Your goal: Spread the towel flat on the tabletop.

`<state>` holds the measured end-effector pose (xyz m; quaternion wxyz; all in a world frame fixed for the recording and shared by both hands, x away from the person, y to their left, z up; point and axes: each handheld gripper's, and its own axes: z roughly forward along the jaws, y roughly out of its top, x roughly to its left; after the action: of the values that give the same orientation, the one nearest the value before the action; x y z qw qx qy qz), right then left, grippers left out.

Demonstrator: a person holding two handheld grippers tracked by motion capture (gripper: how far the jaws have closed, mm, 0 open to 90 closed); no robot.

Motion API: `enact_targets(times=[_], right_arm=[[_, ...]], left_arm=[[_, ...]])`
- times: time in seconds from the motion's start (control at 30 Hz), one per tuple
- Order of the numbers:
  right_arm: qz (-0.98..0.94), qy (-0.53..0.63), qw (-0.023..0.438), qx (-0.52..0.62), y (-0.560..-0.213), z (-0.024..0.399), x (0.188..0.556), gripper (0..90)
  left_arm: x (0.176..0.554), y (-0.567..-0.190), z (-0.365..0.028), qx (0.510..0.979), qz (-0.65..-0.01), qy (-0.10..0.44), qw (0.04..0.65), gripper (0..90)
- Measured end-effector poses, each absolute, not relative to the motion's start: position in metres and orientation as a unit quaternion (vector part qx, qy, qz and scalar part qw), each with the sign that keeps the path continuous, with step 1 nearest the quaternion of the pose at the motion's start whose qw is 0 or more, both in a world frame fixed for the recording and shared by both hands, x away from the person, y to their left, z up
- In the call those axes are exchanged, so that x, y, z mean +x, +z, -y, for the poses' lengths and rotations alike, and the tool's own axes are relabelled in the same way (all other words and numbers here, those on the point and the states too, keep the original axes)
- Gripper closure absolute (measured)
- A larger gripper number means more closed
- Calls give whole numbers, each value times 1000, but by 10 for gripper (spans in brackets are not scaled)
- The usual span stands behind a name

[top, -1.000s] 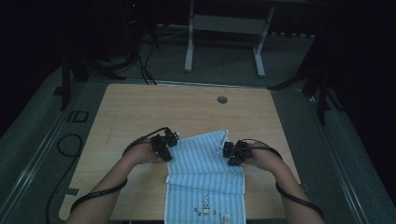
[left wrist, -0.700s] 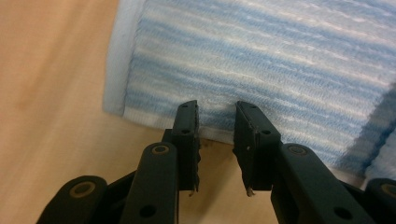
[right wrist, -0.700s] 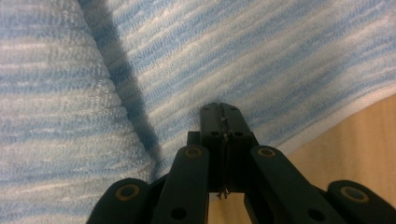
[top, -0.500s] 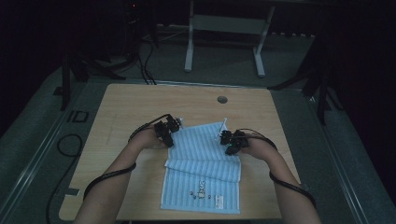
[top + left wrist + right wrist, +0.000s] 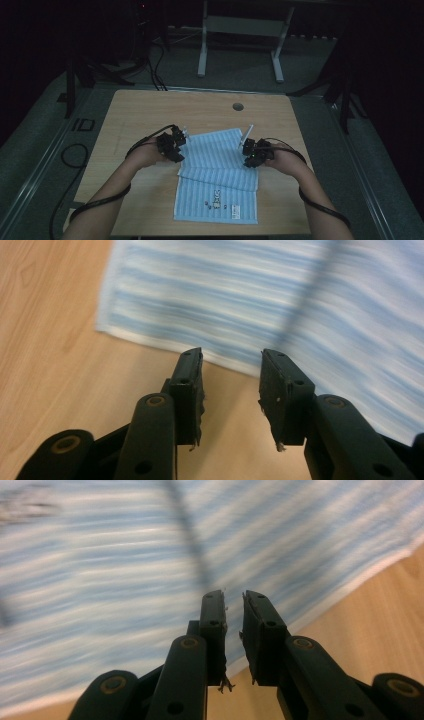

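**Fold laid down, jaws letting go**

High view: a blue striped towel [image 5: 218,175] lies on the desk [image 5: 150,107], its far part doubled back over the near part so the folded layer ends in a step across the middle. The left gripper [image 5: 176,145] sits at the fold's left edge, the right gripper [image 5: 248,150] at its right edge.

Left gripper view: the jaws have just been opening and stand well apart with nothing between them; the towel's white-hemmed edge [image 5: 165,342] lies just beyond the tips.

Right gripper view: the jaws have just been opening to a narrow gap, no cloth in it; the towel [image 5: 125,580] spreads below.

To finish the release cleanly, both hands should probably lift straight up with the jaws parted, so no pad drags the top layer askew, then check that the side edges line up.
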<state>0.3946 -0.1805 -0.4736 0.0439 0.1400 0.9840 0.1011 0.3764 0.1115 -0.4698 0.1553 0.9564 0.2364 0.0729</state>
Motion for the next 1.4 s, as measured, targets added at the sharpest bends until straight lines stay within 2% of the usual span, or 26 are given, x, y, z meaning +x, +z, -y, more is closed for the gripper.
enact_targets(times=[0.03,0.07,0.23,0.33,0.4,0.63,0.73,0.77,0.83,0.87,0.93,1.07,1.3,1.4], right_arm=[[-984,101,44,140,-474,180,395,792],[-986,114,32,119,-467,181,376,799],[-991,113,4,69,-471,177,322,813],[-994,102,-15,34,-485,173,299,732],[-996,86,-11,30,-494,172,292,683],[-997,40,17,56,-516,178,305,624],[-997,44,14,60,-517,178,306,667],[-997,48,11,62,-517,178,306,734],[-996,55,13,65,-517,176,305,830],[-997,50,15,62,-517,175,303,853],[-997,50,14,62,-516,174,303,859],[-997,55,1,61,-511,177,301,863],[-993,99,14,56,-464,189,283,863],[-993,106,9,40,-447,192,268,862]], left_arm=[[376,-470,-112,956,-236,73,155,617],[354,-465,-111,961,-212,76,161,618],[300,-463,-105,968,-157,49,189,632],[277,-477,-96,972,-133,25,191,631],[273,-483,-93,975,-124,23,184,630],[280,-515,-85,979,-132,33,150,594],[279,-521,-82,982,-124,45,132,618],[279,-521,-81,981,-130,32,139,618],[278,-521,-79,982,-128,22,136,706],[276,-520,-75,984,-121,21,127,800],[275,-520,-73,985,-121,17,123,858],[272,-511,-75,983,-134,20,127,871],[252,-463,-86,975,-133,52,170,872],[233,-450,-84,976,-117,32,181,869]])
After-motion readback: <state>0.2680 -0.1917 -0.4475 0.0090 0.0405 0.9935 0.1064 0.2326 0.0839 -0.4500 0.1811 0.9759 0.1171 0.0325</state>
